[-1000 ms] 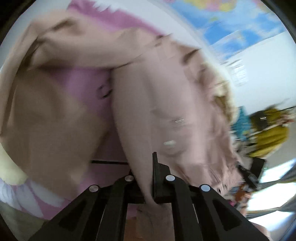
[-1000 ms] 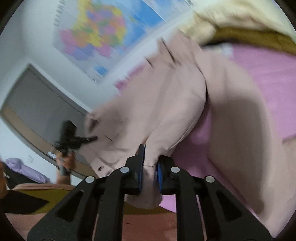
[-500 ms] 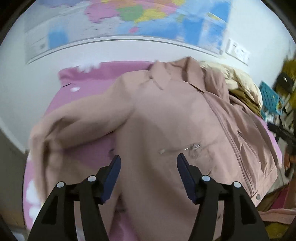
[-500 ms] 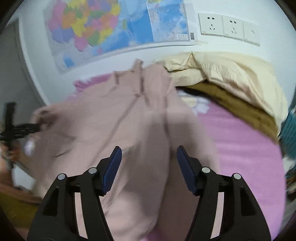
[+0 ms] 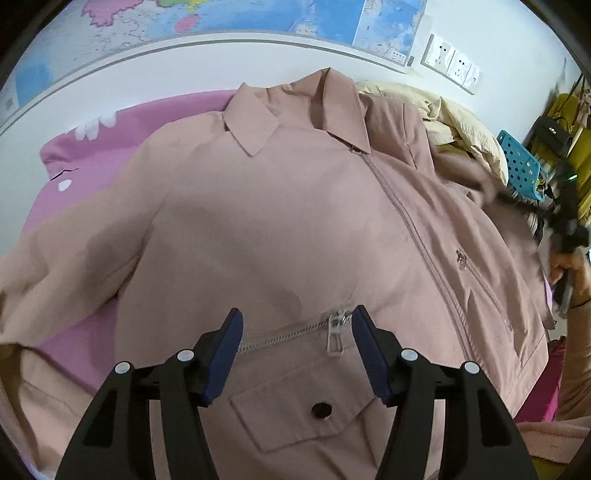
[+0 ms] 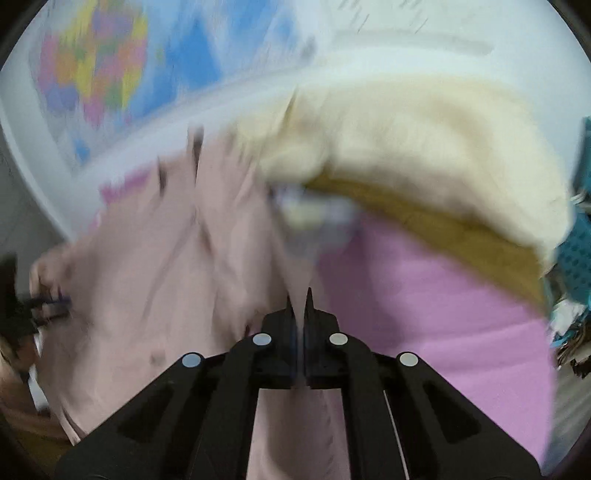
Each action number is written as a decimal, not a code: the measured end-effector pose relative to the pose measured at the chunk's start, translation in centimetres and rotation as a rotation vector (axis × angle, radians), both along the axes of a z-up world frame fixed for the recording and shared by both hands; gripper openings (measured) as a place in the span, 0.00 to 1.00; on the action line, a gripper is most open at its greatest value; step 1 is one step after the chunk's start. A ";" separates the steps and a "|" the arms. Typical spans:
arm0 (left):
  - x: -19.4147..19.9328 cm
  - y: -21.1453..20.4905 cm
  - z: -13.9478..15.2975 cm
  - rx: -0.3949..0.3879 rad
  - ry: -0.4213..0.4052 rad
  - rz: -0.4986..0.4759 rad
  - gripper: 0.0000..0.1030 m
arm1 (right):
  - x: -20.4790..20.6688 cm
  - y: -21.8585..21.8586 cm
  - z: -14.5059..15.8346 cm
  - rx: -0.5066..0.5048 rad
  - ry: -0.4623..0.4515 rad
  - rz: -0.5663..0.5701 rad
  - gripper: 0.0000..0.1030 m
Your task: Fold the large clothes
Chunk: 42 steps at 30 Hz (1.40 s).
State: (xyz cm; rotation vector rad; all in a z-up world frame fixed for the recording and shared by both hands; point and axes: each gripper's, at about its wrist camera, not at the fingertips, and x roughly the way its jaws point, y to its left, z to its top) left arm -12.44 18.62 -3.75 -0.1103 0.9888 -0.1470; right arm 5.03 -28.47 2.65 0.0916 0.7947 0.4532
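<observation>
A dusty-pink zip jacket (image 5: 295, 221) lies face up on the pink bed sheet (image 5: 92, 155), collar toward the wall. My left gripper (image 5: 297, 325) hovers open over the chest-pocket zip pull (image 5: 336, 328), which shows between the blue pads untouched. In the right wrist view, which is blurred, my right gripper (image 6: 298, 297) is shut at the jacket's (image 6: 166, 295) right edge, with cloth running up into its tips. The left wrist view shows that gripper (image 5: 565, 229) at the far right, where the sleeve cloth is smeared by motion.
A cream quilt (image 6: 406, 147) over a mustard blanket (image 6: 424, 221) is heaped at the bed's far right. A blue perforated basket (image 5: 521, 166) stands beyond it. A map (image 5: 258, 14) and sockets (image 5: 450, 59) hang on the wall behind. Bare sheet (image 6: 443, 314) lies right of the jacket.
Both grippers let go of the lifted jacket, which now lies spread flat. The left stays open and has come lower over the chest. The right opened, swung right and shut again.
</observation>
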 end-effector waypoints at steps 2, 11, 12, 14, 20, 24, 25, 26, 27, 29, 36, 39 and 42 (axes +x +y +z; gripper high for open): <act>0.6 -0.4 0.1 -0.003 0.000 -0.011 0.57 | -0.2 -2.8 2.3 0.060 -0.049 -0.059 0.02; 3.5 -3.2 -0.8 -0.018 0.039 -0.068 0.58 | 0.7 -5.0 -2.5 0.018 0.102 -0.086 0.50; 3.6 -3.4 -0.8 -0.020 0.036 -0.075 0.58 | -0.2 -5.0 -2.6 0.019 0.081 -0.083 0.60; 3.7 -4.0 -0.5 -0.023 0.028 -0.095 0.59 | -2.4 -4.7 -2.8 -0.005 0.053 -0.059 0.64; 4.5 -5.7 -0.5 -0.031 0.028 -0.133 0.62 | -4.0 -1.5 -5.4 -0.178 0.097 0.011 0.53; 4.9 -6.4 -0.6 -0.052 0.027 -0.153 0.62 | -3.0 -2.2 -4.8 -0.068 0.156 0.049 0.05; 4.8 -6.5 -0.4 -0.054 0.021 -0.158 0.62 | -3.4 -2.2 -3.1 -0.020 0.134 0.075 0.04; 4.8 -6.4 -0.3 -0.058 0.015 -0.163 0.62 | -3.7 -2.2 -1.8 0.015 0.118 0.098 0.04; 4.7 -6.3 -0.1 -0.067 0.010 -0.168 0.62 | -4.0 -1.9 -0.1 0.050 0.091 0.124 0.04; 4.7 -5.7 0.5 -0.113 0.001 -0.180 0.62 | -4.9 -0.7 4.0 0.121 0.026 0.203 0.04; 4.4 -2.8 2.9 -0.256 -0.075 -0.178 0.63 | -4.3 10.3 7.4 0.232 0.077 0.496 0.08; 3.8 -1.3 3.7 -0.305 -0.103 -0.172 0.66 | -2.9 15.8 5.1 0.263 0.172 0.547 0.15; 3.3 -0.3 3.7 -0.299 -0.109 -0.152 0.67 | -1.4 19.6 1.9 0.201 0.237 0.551 0.33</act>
